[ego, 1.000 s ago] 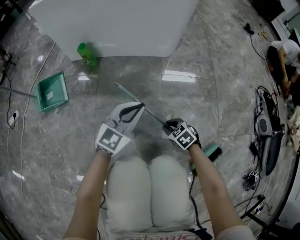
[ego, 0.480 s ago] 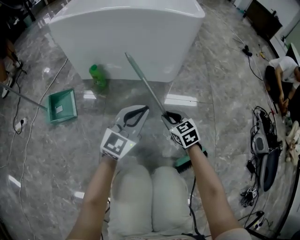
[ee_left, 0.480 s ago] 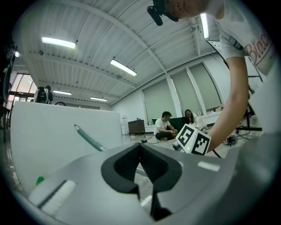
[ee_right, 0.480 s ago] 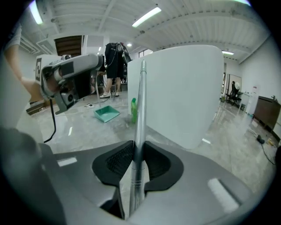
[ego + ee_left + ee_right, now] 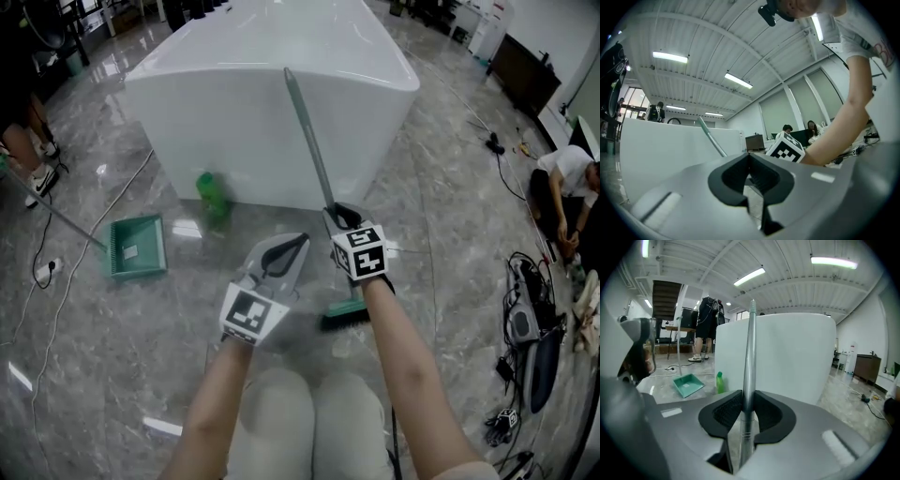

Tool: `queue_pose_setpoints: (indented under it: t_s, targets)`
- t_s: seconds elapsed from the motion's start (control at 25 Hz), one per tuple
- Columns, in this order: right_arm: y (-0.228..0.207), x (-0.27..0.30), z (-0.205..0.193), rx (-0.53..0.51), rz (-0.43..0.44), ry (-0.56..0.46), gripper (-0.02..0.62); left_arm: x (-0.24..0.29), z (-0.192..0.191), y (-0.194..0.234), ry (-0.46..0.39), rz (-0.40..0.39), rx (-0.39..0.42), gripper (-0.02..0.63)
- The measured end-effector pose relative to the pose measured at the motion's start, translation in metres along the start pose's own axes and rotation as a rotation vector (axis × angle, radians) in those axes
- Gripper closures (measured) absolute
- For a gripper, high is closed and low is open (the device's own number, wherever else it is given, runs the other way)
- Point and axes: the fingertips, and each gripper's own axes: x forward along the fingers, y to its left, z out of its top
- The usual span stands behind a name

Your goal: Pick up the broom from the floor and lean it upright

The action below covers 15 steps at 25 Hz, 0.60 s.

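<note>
The broom stands steeply tilted, its grey handle rising toward the white counter and its green head low near the floor, below my right wrist. My right gripper is shut on the handle's lower part. In the right gripper view the handle runs up between the pads of my right gripper. Just to the left, my left gripper is shut and holds nothing, apart from the broom. The left gripper view shows the left gripper with its jaws together, the handle beyond them.
A big white counter stands straight ahead. At its foot are a green bottle and a green dustpan with a long handle. A person sits on the floor at right among cables and gear.
My right gripper has risen and swung the broom handle from nearly flat on the floor to steeply upright. The left gripper rose alongside it, still empty.
</note>
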Motion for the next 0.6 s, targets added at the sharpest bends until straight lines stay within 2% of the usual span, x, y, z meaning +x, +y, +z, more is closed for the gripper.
queue_pose_setpoints:
  t_s: [0.28, 0.6]
  targets:
    - [-0.019, 0.025, 0.042, 0.012, -0.106, -0.022, 0.509, 0.014, 0.01, 0.027, 0.014, 0.058, 0.028, 0.607]
    - [-0.038, 0.061, 0.05, 0.078, -0.181, -0.002, 0.511, 0.017, 0.012, 0.038, 0.031, 0.079, 0.03, 0.607]
